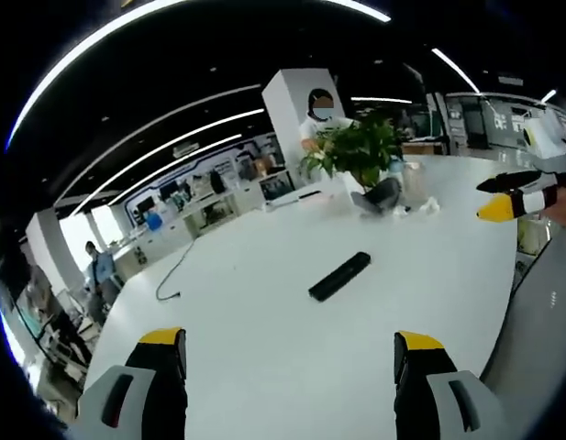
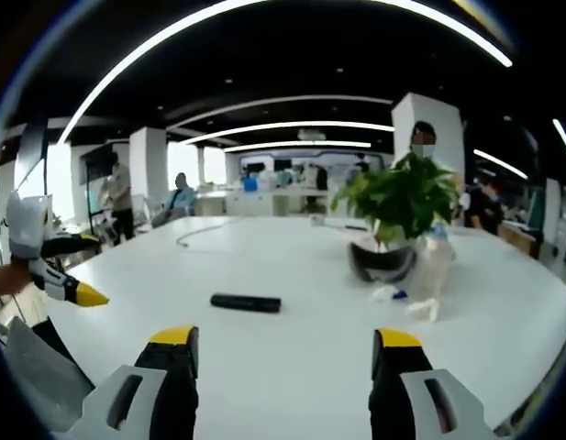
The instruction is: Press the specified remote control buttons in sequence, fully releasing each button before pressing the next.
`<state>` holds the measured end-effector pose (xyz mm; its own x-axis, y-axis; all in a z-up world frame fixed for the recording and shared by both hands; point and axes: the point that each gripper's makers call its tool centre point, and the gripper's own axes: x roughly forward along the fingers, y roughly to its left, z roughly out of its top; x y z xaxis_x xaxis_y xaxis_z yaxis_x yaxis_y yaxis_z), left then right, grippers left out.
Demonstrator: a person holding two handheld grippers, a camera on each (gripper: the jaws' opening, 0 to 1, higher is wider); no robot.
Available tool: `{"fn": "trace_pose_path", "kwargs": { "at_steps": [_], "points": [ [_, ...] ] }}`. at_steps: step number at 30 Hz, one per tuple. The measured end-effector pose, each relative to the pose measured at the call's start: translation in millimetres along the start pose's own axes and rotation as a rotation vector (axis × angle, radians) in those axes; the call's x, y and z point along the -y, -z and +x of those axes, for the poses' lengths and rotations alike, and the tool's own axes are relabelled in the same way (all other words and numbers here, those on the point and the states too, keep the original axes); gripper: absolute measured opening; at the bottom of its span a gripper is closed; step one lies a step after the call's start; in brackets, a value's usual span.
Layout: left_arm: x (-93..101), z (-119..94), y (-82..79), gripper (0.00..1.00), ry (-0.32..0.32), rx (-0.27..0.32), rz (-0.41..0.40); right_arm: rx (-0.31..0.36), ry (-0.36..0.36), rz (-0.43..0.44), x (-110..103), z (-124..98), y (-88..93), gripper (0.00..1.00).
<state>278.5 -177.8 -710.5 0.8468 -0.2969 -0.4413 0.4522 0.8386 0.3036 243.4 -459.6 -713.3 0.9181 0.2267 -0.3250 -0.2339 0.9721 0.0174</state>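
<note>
No readable writing or brand marks anywhere. Remote lies flat on the white bench, out in the open, well short of the plant. Dark pot holds a leafy green plant; crumpled wrappers sit just beside it. A cable trails across the far side. Left tool spread wide, holding nothing. Right tool wide too, nothing held, both hovering off the remote.

We see a potted plant on the white bench, crumpled wrappers just beside it. A dark cable trails near the bench's far edge.
</note>
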Motion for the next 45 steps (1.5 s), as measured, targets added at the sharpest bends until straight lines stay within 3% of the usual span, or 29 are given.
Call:
{"fn": "trace_pose_path", "kwargs": {
  "at_steps": [24, 32, 37, 45],
  "points": [
    [3.8, 67, -60.8, 0.90, 0.251, -0.015, 0.184, -0.033, 0.014, 0.007, 4, 2, 6.3, 0.71],
    [18.8, 90, -63.4, 0.85, 0.338, -0.039, 0.237, -0.049, 0.024, 0.001, 5, 3, 9.4, 0.69],
    [27.5, 107, -59.8, 0.82, 0.397, -0.085, 0.278, -0.066, 0.016, -0.012, 3, 4, 12.4, 0.67],
    [49.8, 131, -54.3, 0.79, 0.508, -0.106, 0.298, -0.102, 0.009, -0.033, -1, 5, 18.4, 0.63]
  ]
}}
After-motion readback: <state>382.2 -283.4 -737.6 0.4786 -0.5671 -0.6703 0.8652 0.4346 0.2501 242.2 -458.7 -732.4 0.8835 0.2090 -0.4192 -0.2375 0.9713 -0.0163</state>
